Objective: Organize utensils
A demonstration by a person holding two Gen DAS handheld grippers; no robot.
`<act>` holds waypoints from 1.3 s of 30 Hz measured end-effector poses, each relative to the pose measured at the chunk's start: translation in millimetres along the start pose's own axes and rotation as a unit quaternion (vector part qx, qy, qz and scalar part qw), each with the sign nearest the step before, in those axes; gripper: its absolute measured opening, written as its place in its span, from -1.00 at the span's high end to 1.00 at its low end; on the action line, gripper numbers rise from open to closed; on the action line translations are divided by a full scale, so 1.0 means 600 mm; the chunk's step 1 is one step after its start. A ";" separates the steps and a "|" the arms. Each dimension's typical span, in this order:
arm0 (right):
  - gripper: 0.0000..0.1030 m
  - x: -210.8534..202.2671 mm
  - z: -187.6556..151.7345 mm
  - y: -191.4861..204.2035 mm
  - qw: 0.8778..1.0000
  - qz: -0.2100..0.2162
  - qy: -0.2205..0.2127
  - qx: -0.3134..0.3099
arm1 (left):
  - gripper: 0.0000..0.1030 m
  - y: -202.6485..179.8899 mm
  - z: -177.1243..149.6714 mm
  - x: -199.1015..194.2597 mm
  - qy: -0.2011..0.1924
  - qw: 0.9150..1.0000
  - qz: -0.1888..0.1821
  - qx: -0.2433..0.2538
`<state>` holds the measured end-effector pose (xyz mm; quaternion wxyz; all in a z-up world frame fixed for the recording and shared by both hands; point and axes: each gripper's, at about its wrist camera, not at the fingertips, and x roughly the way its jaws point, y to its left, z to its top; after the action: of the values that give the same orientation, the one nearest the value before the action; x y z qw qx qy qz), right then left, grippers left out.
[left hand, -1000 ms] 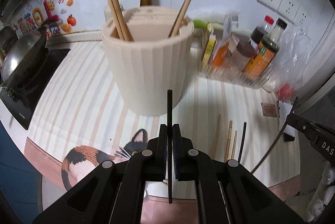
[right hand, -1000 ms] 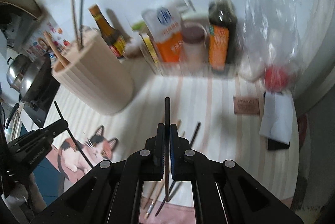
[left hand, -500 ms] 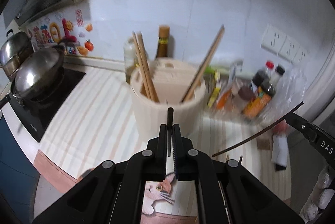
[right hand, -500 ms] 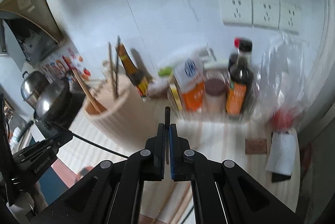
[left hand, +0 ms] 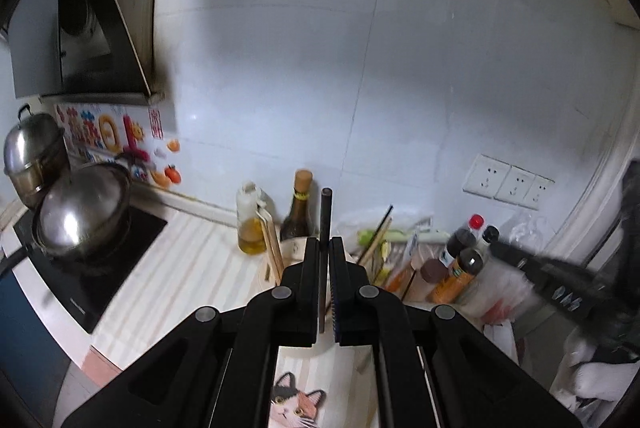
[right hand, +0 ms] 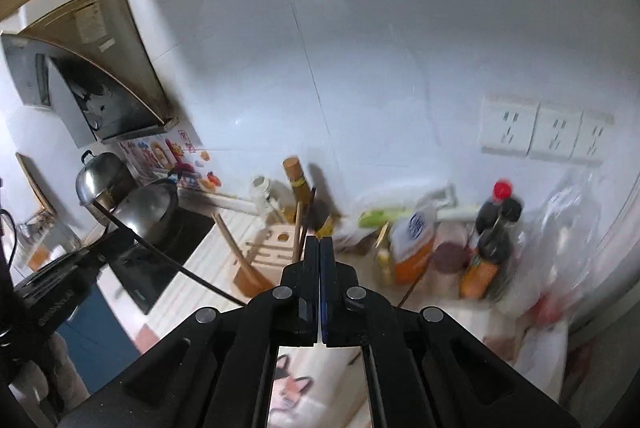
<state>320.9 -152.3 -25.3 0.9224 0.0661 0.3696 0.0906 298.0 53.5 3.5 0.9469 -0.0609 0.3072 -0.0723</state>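
Jaws of the left gripper (left hand: pixel 325 242) pinched a dark chopstick (left hand: pixel 325 224), its tip standing up past them. Right gripper (right hand: pixel 319 242) had its jaws pressed together; whether a chopstick sat between them could not be told. Beyond, the beige utensil holder (right hand: pixel 266 254) stood on the striped counter (left hand: pixel 188 264), wooden chopsticks (left hand: pixel 272 248) leaning inside, with sauce bottles (right hand: pixel 494 248) near the wall.

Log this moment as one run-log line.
left gripper: shut on dark chopstick | right gripper: shut, nothing visible between jaws | utensil holder: on counter, chopsticks standing inside
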 end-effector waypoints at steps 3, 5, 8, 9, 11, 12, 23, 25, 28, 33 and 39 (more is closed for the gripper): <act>1.00 0.043 -0.018 -0.028 0.998 0.015 0.044 0.053 | 0.96 -0.004 -0.008 0.005 0.002 1.000 -0.002 0.001; 0.99 0.071 -0.038 -0.047 0.994 0.011 0.071 0.077 | 0.96 -0.005 -0.015 0.010 0.010 1.000 -0.005 -0.001; 0.89 0.102 -0.071 -0.077 0.990 -0.005 0.098 0.104 | 0.96 -0.007 -0.024 0.013 0.020 1.000 -0.004 -0.004; 0.74 0.113 -0.083 -0.089 0.987 -0.006 0.110 0.116 | 0.96 -0.007 -0.028 0.014 0.023 1.000 -0.004 -0.007; 0.37 0.130 -0.102 -0.110 0.982 -0.009 0.125 0.138 | 0.96 -0.011 -0.037 0.013 0.028 1.000 -0.002 -0.010; 0.21 0.139 -0.111 -0.120 0.980 -0.012 0.133 0.146 | 0.96 -0.014 -0.040 0.013 0.030 1.000 0.000 -0.010; 0.16 0.260 -0.163 -0.196 0.968 -0.071 0.180 0.163 | 0.96 -0.023 -0.146 0.111 0.087 0.989 0.113 -0.030; 0.16 0.299 -0.167 -0.206 0.966 -0.078 0.188 0.160 | 0.96 -0.012 -0.162 0.134 0.101 0.986 0.128 -0.045; 0.16 0.345 -0.170 -0.221 0.964 -0.089 0.196 0.158 | 0.96 -0.003 -0.174 0.153 0.109 0.981 0.149 -0.056; 0.17 0.432 -0.169 -0.259 0.959 -0.106 0.209 0.161 | 0.96 0.008 -0.180 0.183 0.116 0.975 0.176 -0.063; 0.87 0.511 -0.172 -0.295 0.946 -0.094 0.242 0.196 | 0.96 0.015 -0.181 0.209 0.119 0.970 0.199 -0.070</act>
<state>487.9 -252.8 -338.1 0.7786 0.1864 0.5965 -0.0571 335.3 32.8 -157.0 0.8921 -0.0559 0.4284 0.1326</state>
